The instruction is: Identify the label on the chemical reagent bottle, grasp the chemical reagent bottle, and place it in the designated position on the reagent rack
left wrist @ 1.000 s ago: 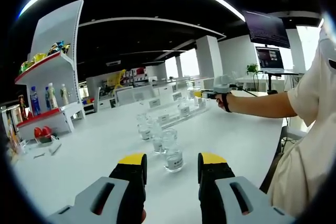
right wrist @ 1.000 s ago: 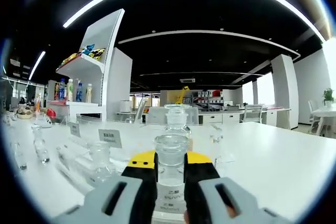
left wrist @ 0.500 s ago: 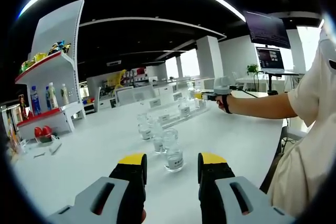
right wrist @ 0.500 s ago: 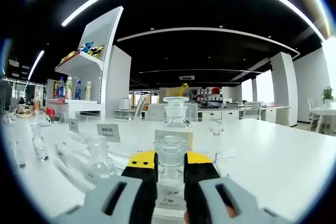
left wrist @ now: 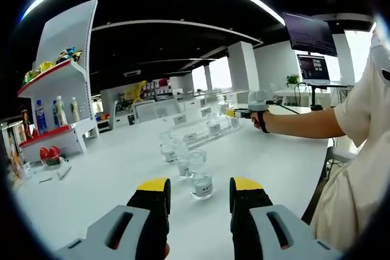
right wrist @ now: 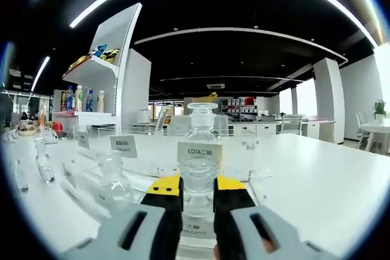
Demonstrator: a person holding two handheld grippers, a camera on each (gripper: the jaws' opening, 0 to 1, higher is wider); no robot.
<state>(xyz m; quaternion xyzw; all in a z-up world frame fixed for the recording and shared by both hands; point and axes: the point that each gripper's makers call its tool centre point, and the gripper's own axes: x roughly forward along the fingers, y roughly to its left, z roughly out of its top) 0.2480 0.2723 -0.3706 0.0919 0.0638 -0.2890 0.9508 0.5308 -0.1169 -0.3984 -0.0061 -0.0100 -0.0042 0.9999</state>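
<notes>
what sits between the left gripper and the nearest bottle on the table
Nothing: in the left gripper view, only bare white table lies between the open left gripper and the nearest glass bottle, which stands just beyond the yellow fingertips.

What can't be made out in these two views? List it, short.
- Right gripper view: the held bottle's own label is cut off by the bottom edge and covered by the right gripper's fingers, so it is unreadable.
- Right gripper view: the rack's slot under the EDTA tag is hidden behind the held bottle.
- Left gripper view: labels on the loose bottles are too small to read.
</notes>
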